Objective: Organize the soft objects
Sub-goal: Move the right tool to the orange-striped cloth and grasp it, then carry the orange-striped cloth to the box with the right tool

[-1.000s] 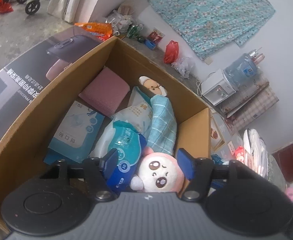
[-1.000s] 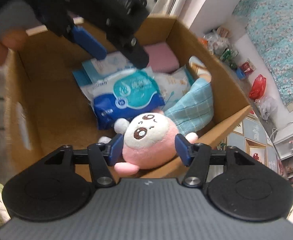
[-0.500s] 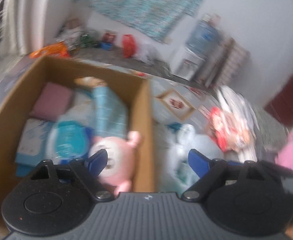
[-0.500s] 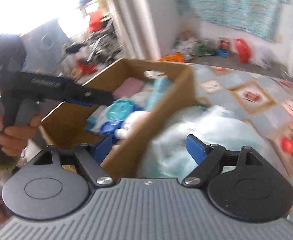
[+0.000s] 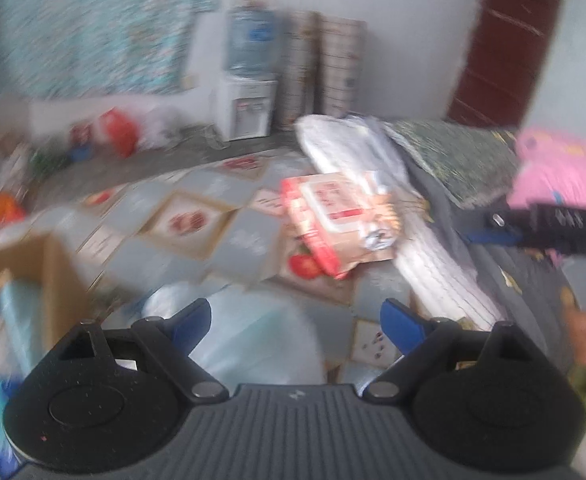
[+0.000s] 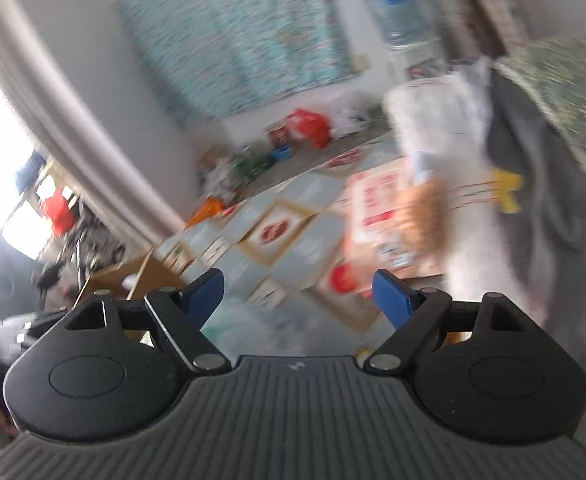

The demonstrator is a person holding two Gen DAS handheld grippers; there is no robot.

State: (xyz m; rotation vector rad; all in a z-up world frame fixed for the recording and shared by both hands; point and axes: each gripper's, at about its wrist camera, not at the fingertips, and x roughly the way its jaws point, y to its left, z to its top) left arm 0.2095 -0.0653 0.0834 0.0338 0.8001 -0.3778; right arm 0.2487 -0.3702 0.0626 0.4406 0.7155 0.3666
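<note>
Two grippers, left gripper (image 5: 295, 326) and right gripper (image 6: 295, 294), have jaws just opened wide, holding nothing. Nearest lies a pale plastic bag (image 5: 249, 336), beside the cardboard box (image 5: 49, 276) at left. Farther, a red-and-white packet (image 5: 333, 216) rests against piled bedding (image 5: 373, 160). Judged risk: blurred views, so a grab could miss or snag the bag.

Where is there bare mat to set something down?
Bare patterned mat lies between the cardboard box and the red-and-white package. It is crowded right of the package, with piled bedding, and near the pale plastic bag.
</note>
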